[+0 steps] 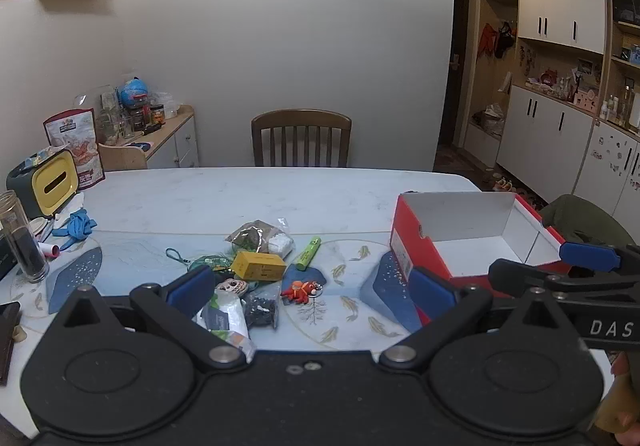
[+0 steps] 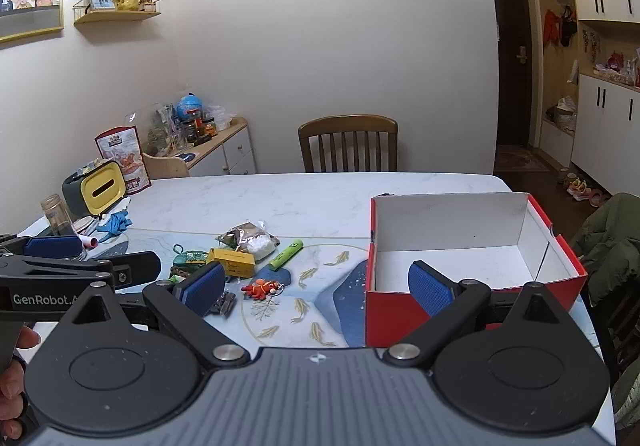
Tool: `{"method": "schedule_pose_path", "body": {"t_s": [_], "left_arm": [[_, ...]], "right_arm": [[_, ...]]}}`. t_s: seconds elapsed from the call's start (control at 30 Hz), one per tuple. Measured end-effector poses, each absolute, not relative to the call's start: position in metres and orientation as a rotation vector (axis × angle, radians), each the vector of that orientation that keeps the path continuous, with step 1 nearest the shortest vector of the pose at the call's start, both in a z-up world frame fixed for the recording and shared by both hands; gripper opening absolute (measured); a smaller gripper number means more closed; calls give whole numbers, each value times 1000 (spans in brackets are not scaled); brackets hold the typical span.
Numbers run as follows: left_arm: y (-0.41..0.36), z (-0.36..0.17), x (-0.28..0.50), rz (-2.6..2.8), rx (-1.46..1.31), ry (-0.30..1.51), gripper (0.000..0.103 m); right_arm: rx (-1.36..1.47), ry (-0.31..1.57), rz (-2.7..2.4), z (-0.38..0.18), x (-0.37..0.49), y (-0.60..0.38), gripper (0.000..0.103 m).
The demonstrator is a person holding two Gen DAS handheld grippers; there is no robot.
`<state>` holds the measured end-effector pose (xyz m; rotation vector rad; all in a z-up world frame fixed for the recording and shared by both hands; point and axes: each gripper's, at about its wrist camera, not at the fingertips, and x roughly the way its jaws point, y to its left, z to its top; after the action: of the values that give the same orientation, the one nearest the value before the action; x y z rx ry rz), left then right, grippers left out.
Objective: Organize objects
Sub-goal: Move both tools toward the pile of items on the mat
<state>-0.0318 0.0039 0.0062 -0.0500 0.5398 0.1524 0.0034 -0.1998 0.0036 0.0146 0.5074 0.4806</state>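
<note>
A: Left wrist view first. What have you got?

B: My left gripper (image 1: 312,290) is spread wide, nothing between the pads, hanging over the near edge of the table (image 1: 240,189). The pile sits right ahead: yellow box (image 1: 259,266), brown bag (image 1: 260,236), green tube (image 1: 308,253), orange toy (image 1: 300,290), white pack (image 1: 226,316). The shoebox (image 1: 404,242) is off to the right, open, looks empty. My right gripper (image 1: 584,266) crosses in by the shoebox's near corner.

A: Why spread?

B: My guess: ready to pick from the pile, which is nearest this side.

A: Right wrist view?

B: Right gripper (image 2: 318,292) is also spread, holding nothing, and its right pad lines up in front of the shoebox (image 2: 372,310) wall. Left gripper (image 2: 80,266) shows at the left edge; open or not, I can't tell from here. Pile sits left of centre: yellow box (image 2: 234,262), green tube (image 2: 286,254), orange toy (image 2: 264,289).

A: Progress?

B: Nothing boxed yet, so I judge it's the start. Shoebox set beside the pile keeps carries short.
</note>
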Motion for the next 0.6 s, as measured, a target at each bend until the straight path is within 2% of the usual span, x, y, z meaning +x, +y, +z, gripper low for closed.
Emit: {"method": "schedule_pose_path", "body": {"t_s": [0.6], "left_arm": [[43,-4,-19,155,-71,545,102]], "right_arm": [[-61,512,504,-2,12,-157,99]]}}
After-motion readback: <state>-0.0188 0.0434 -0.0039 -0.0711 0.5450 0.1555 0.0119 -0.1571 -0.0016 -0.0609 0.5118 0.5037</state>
